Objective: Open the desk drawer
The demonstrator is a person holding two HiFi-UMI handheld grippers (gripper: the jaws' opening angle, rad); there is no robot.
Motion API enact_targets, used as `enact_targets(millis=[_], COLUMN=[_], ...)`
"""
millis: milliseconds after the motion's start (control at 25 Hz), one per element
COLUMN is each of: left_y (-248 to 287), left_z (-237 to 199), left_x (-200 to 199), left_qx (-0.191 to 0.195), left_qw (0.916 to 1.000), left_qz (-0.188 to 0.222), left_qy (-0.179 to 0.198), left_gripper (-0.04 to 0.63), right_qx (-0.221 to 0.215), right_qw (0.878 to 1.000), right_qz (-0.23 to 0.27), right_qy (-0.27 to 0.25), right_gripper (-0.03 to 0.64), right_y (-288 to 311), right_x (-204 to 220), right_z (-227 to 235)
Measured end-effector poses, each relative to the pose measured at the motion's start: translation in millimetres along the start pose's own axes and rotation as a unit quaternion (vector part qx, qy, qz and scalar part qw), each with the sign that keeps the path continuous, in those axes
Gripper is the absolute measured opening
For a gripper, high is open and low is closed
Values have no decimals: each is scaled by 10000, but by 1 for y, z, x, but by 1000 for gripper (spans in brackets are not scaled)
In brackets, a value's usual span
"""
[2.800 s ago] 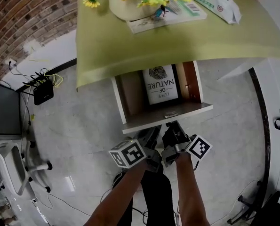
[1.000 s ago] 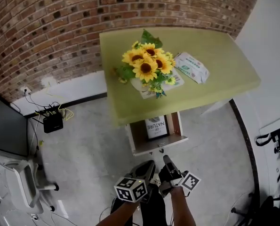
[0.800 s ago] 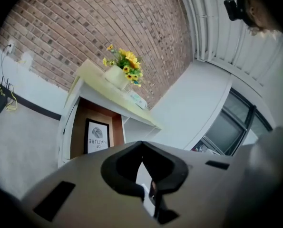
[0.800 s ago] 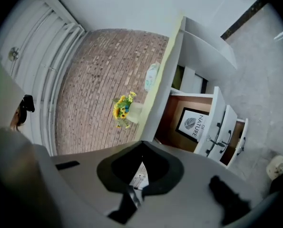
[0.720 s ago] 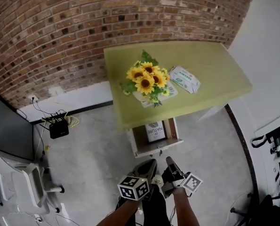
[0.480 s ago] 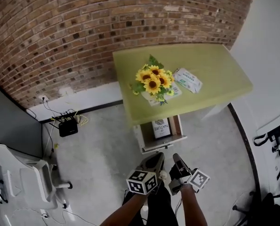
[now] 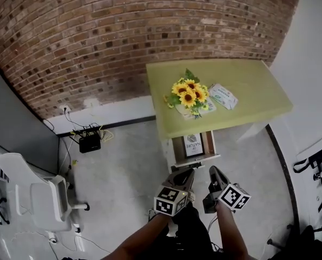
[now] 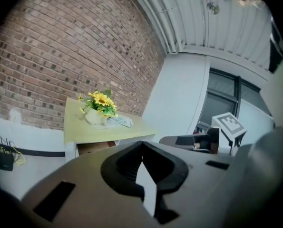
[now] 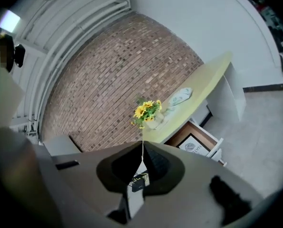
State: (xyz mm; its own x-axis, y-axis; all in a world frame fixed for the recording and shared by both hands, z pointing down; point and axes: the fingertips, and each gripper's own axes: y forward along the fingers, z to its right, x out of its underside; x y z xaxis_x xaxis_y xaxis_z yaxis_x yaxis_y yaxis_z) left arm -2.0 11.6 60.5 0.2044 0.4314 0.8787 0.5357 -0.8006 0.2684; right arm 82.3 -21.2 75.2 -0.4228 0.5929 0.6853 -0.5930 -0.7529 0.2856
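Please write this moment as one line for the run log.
drawer: open, under desk | left gripper: shut, empty, apart from drawer | right gripper: shut, empty, apart from drawer

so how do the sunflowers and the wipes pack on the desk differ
The sunflowers stand upright in a pale pot, while the wipes pack lies flat. The sunflowers are yellow and green; the wipes pack is white with green print. In the head view the sunflowers sit to the left of the wipes pack. Both rest on top of the green desk.
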Motion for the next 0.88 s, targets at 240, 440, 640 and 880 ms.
enact_targets(millis=[240,440,640,880], left_y=[-23,-29,-42,-50], left_z=[0,-6,-9,-11], left_x=[-18,-18,-16,-11], left_qx=[-197,-257,-296,-330], left_qw=[9986,9983,9981,9979], left_qz=[97,87,132,161], left_qy=[489,514,517,535], left_gripper=[11,11,11,11], right_qx=[33,394,489,474], right_qw=[9957,9901,9902,9885], right_qz=[384,542,474,395], right_qy=[-843,-1231,-1217,-1380], right_gripper=[12,12,12,12], right_y=[-12,-26,-37,-43], right_x=[-9,-1,11,18], right_z=[-33,-33,-33,-41])
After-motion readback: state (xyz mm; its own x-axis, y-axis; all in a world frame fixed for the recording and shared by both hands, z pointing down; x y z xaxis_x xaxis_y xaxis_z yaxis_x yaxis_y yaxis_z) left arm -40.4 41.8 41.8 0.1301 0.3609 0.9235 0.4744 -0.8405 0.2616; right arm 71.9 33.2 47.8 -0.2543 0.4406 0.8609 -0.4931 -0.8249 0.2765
